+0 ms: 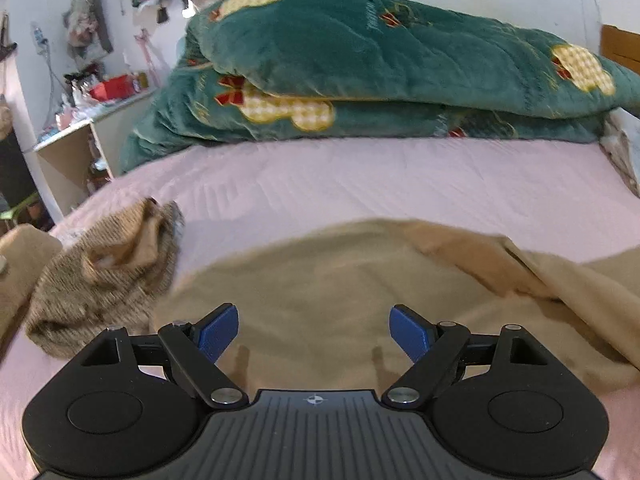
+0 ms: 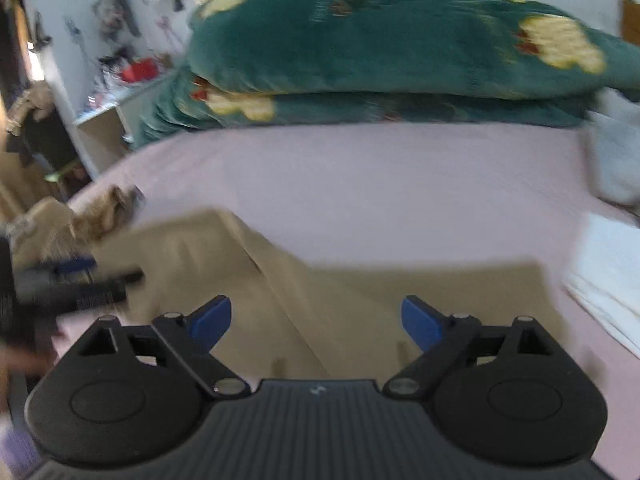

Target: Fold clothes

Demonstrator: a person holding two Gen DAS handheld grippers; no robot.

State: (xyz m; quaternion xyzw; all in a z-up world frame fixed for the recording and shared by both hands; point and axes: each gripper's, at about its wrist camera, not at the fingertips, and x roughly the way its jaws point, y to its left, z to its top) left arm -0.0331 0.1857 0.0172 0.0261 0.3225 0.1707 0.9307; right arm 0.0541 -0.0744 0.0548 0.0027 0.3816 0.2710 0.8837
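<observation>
Jaws gape over smooth tan garment (image 1: pixel 320 280).

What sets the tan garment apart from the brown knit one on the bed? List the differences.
The tan garment is smooth and plain; the brown knit garment is coarse and flecked. The tan one lies spread mostly flat, with one fold ridge, under both open claws, left claw and right claw; the knit one sits bunched in a heap off to the left. The tan one covers more of the bed. Both rest on the pink sheet, ungripped.
</observation>
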